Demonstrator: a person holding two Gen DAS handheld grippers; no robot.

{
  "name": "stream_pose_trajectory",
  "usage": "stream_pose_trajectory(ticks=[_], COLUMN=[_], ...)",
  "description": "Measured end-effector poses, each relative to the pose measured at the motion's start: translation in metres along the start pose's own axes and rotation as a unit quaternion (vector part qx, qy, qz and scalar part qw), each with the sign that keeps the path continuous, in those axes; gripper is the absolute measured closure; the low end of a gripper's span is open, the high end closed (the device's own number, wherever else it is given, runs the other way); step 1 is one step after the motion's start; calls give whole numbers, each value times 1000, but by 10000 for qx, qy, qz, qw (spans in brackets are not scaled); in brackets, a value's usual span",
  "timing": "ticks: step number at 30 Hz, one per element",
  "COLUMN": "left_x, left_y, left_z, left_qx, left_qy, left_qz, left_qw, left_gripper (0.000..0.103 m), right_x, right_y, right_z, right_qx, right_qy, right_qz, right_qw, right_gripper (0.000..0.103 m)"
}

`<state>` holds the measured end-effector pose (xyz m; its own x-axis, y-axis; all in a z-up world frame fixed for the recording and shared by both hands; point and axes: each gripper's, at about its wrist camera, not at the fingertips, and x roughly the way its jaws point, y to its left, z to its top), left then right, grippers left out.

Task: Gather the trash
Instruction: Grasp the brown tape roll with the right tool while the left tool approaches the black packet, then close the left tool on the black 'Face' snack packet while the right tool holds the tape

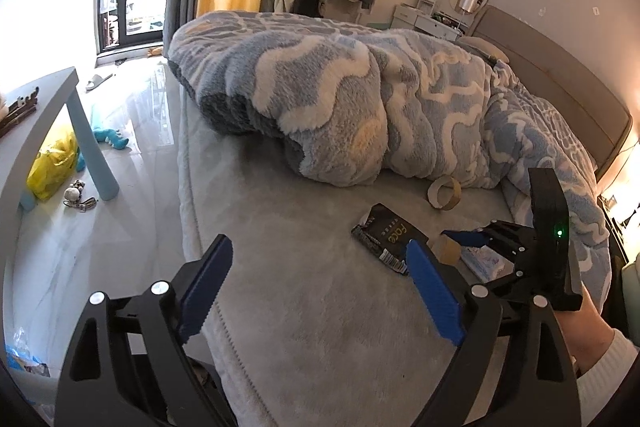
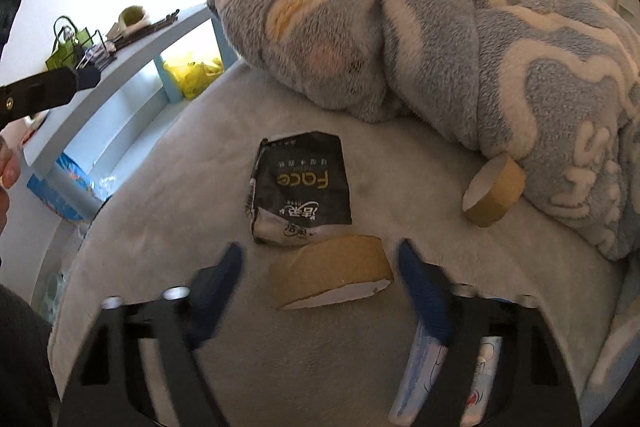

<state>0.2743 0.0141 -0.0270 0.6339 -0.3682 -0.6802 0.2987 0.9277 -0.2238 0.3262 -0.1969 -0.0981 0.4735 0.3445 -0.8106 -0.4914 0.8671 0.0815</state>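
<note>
A black tissue wrapper [image 1: 384, 235] [image 2: 300, 187] printed "Face" lies on the grey bed sheet [image 1: 304, 307]. A flattened brown cardboard tube [image 2: 332, 271] [image 1: 449, 251] lies just in front of it, between the fingers of my right gripper [image 2: 320, 267]. That gripper is open, and a gap shows beside the left finger. A short cardboard ring [image 2: 494, 195] [image 1: 444, 193] rests against the blanket. A blue-and-white packet [image 2: 420, 367] lies under the right gripper. My left gripper [image 1: 320, 259] is open and empty, low over the sheet to the wrapper's left.
A heaped blue-and-white fleece blanket [image 1: 360, 99] [image 2: 480, 47] covers the far half of the bed. A light blue side table [image 1: 48, 107] [image 2: 132, 67] stands by the bed's left edge, with a yellow bag [image 1: 52, 163] beneath. Small toys [image 1: 112, 139] lie on the floor.
</note>
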Motion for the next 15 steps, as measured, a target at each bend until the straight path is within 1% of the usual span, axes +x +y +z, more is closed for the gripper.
stream_pose_trajectory(ticks=[3, 7, 10, 15], left_x=[11, 23, 32, 47], left_y=[-4, -8, -12, -25], left_z=[2, 2, 2, 1], left_qx=[21, 20, 16, -29], left_qy=[65, 128, 180, 263], left_qz=[-38, -90, -92, -229], left_qw=[10000, 9999, 9998, 9994], left_gripper=[12, 12, 12, 12], right_x=[2, -5, -17, -35], right_y=[-7, -17, -24, -38], right_z=[-1, -2, -2, -7], right_qx=[19, 117, 199, 321], right_qy=[51, -19, -163, -459], right_qz=[15, 106, 154, 102], right_qw=[10000, 9999, 9996, 9984], right_gripper=[43, 44, 44, 44])
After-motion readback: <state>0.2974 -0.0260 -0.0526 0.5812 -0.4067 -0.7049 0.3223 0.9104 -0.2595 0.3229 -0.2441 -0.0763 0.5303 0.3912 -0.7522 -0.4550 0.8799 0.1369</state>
